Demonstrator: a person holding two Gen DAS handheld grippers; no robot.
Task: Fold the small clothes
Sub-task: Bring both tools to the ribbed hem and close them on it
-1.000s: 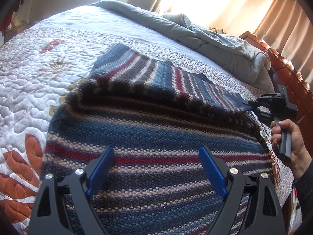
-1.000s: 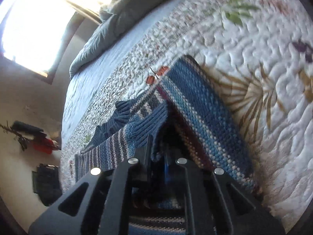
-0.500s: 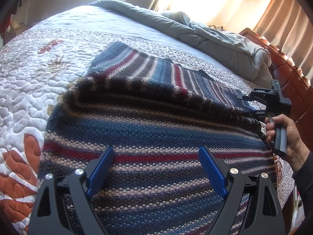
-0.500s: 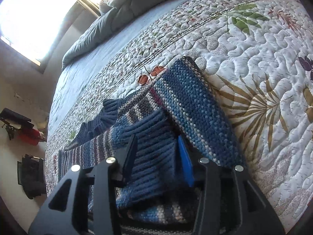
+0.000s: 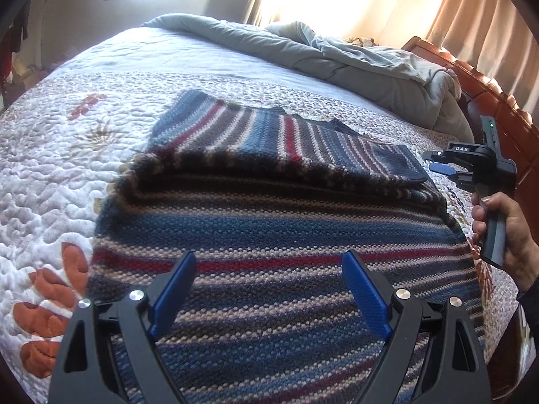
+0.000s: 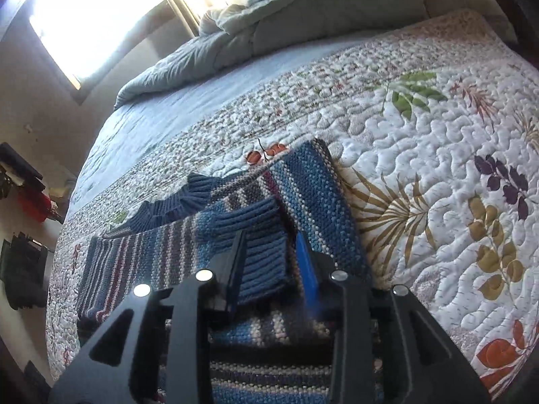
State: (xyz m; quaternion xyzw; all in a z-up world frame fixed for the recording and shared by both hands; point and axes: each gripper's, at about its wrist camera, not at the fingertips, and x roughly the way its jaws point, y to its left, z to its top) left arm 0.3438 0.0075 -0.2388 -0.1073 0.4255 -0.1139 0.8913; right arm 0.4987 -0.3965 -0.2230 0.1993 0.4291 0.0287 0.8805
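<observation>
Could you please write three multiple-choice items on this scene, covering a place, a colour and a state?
1. Where does the striped knit sweater lie?
A. on the quilted bedspread
B. on a chair
C. on the floor

2. What colour are the left gripper finger pads?
A. green
B. white
C. blue

3. How is the right gripper?
A. shut on the sweater
B. open at the sleeve cuff
C. out of view

Answers: 1 A, quilt shows around the sweater on every side; 2 C, both pads appear blue in the left wrist view; 3 B, its fingers stand apart on either side of the ribbed cuff.
</observation>
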